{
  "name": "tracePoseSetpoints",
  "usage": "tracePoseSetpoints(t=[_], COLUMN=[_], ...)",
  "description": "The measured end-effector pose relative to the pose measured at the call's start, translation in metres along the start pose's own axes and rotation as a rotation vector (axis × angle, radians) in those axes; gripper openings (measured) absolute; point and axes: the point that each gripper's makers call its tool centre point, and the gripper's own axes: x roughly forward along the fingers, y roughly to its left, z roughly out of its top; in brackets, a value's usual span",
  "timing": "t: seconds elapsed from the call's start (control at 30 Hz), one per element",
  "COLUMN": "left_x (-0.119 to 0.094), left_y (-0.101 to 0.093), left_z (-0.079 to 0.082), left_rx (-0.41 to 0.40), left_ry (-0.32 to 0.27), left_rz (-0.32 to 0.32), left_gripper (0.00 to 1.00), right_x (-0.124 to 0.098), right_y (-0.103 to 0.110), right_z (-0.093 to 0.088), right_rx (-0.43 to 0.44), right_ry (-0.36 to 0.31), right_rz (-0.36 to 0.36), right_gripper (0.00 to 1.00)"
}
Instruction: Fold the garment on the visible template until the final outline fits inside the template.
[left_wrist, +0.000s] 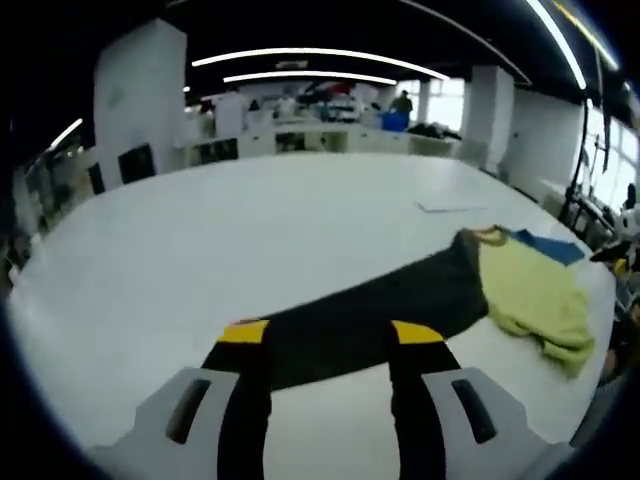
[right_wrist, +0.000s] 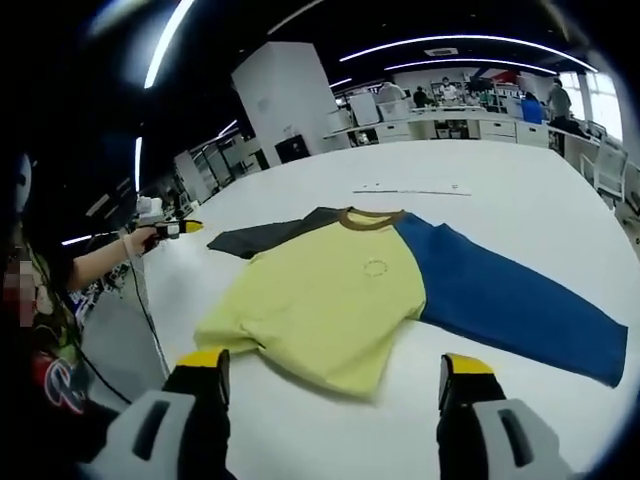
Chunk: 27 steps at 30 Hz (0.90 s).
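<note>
Blue sleeve (right_wrist: 520, 300) lies spread (left gripper view: grey sleeve (left_wrist: 370, 315)).

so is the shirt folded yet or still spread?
Spread. The shirt lies flat on the table, blue sleeve and dark sleeve both extended outward.

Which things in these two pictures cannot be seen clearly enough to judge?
- Template outline: no marking can be made out on the white table in either view.
- Dark sleeve: left gripper view, its near end is hidden behind the left gripper fingers.
- Blue sleeve: left gripper view, mostly hidden behind the yellow body.
- Chest logo: right gripper view, too small.
</note>
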Motion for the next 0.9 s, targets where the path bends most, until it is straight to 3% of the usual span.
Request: tracePoseSetpoints(t=[0.27, 0.33, 0.4, 0.47, 0.53, 0.7, 0.9], left_x=[-0.002, -0.001, 0.002, 0.001, 0.0, 0.0, -0.001], left_y=[-0.086, -0.115, -0.132, -0.159, -0.177, -0.21, -0.231], left_z=[-0.008, -0.023, -0.028, -0.036, -0.042, -0.059, -0.064], left_rx=[-0.082, -0.13, -0.139, -0.222, -0.217, -0.233, -0.272], left_ry=[0.003, 0.069, 0.062, 0.098, 0.108, 0.155, 0.164], left_rz=[-0.182, -0.253, -0.261, -0.329, -0.363, -0.422, -0.462], left_gripper=[0.38, 0.38, 0.37, 0.37, 0.34, 0.32, 0.3], right_x=[-0.001, -0.001, -0.002, -0.002, -0.003, -0.006, -0.007], right_y=[0.003, 0.005, 0.005, 0.006, 0.007, 0.006, 0.005], right_z=[-0.003, -0.003, -0.005, -0.006, -0.007, -0.008, -0.006], right_rx=[0.011, 0.023, 0.026, 0.028, 0.033, 0.044, 0.044], right_ry=[-0.023, -0.032, -0.033, -0.035, -0.037, -0.047, -0.056], right_rz=[0.007, 0.011, 0.011, 0.012, 0.014, 0.012, 0.007], right_gripper=[0.86, 0.86, 0.86, 0.86, 0.86, 0.86, 0.86])
